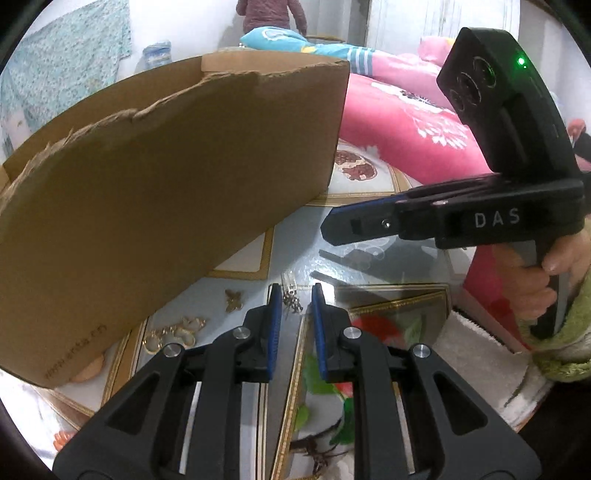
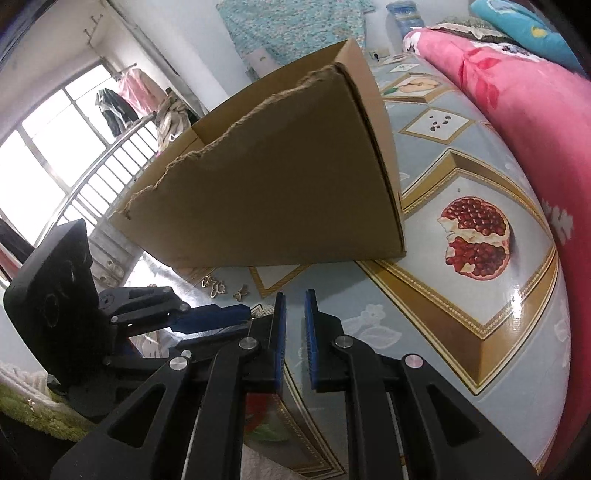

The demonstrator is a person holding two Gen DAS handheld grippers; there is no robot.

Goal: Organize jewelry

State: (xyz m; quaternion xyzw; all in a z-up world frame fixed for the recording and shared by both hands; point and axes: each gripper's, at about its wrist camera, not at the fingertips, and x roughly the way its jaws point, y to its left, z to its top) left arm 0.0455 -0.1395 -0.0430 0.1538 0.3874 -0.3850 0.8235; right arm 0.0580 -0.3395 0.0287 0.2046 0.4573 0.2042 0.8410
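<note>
Below the tips of my left gripper (image 1: 296, 291) a small silver piece of jewelry (image 1: 291, 300) lies on the glossy table (image 1: 365, 184); the jaws stand narrowly apart and press on nothing. Left of it lie a gold butterfly-shaped piece (image 1: 233, 300) and a cluster of gold pieces (image 1: 177, 330), which also show small in the right wrist view (image 2: 216, 286). A torn-edged cardboard box (image 1: 166, 184) (image 2: 277, 177) stands right behind them. My right gripper (image 2: 294, 295) (image 1: 327, 226) hovers over the table with its blue pads almost together and empty. The left gripper (image 2: 248, 314) sits to its left.
A pink quilt (image 1: 406, 122) (image 2: 535, 129) is piled along the table's far right side. A hand (image 1: 535, 280) in a green sleeve holds the right gripper's handle. A white towel (image 1: 480, 350) lies at the near edge. A person (image 1: 266, 14) stands far back.
</note>
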